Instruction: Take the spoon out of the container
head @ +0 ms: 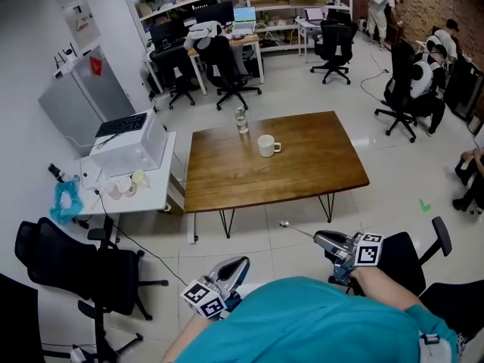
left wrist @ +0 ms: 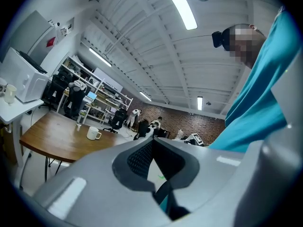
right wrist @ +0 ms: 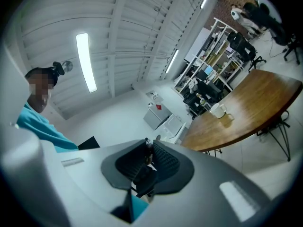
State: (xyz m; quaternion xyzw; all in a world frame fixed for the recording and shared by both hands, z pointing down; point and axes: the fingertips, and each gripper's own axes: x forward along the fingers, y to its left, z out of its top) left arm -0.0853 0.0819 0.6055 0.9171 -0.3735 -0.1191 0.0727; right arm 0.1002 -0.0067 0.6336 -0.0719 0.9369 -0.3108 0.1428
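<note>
A white mug [head: 266,145] stands on the wooden table [head: 302,172], well ahead of both grippers. My right gripper [head: 319,238] is shut on the handle of a metal spoon [head: 293,228]. The spoon sticks out to the left over the floor, short of the table's near edge. In the right gripper view the thin spoon [right wrist: 147,145] handle is pinched between the dark pads, and the mug [right wrist: 218,110] is far off on the table. My left gripper [head: 240,264] hangs low by my body, jaws together with nothing in them. Its own view shows the mug [left wrist: 93,134] far away.
A clear bottle [head: 241,119] stands on the table behind the mug. A white side table [head: 147,195] with a machine and small items is at the left. Black office chairs [head: 83,267] stand close at my left and right [head: 412,255]. Seated people are at the back right.
</note>
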